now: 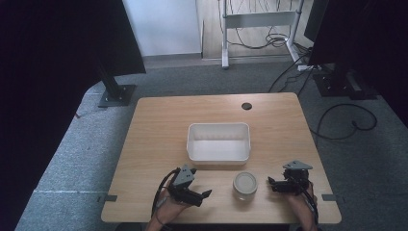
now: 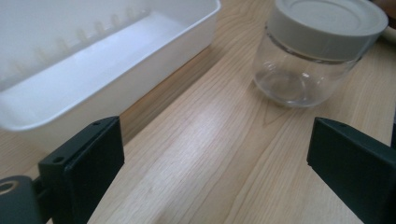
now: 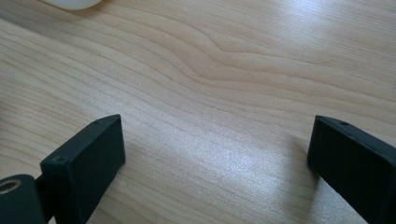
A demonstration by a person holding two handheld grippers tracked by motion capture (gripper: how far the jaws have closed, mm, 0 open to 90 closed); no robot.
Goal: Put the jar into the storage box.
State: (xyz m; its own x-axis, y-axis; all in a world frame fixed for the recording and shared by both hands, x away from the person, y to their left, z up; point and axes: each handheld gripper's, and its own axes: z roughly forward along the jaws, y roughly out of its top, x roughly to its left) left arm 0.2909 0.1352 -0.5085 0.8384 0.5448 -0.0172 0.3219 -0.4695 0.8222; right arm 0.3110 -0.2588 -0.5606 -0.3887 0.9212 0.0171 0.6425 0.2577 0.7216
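Observation:
A clear glass jar (image 1: 245, 185) with a pale grey lid stands upright near the table's front edge, just in front of an empty white plastic bin (image 1: 219, 142). My left gripper (image 1: 206, 195) rests open to the jar's left, jaws pointing toward it. In the left gripper view the jar (image 2: 313, 56) stands ahead at upper right and the bin (image 2: 93, 60) at upper left, with bare wood between the jaws. My right gripper (image 1: 272, 183) lies open to the jar's right. Its jaws frame only wood grain in the right gripper view.
The wooden table (image 1: 159, 125) has a round cable hole (image 1: 247, 106) near its far edge. Beyond it stand black stands, a white desk frame and loose cables on grey carpet. A pale rounded edge (image 3: 74, 3) shows at the upper left of the right gripper view.

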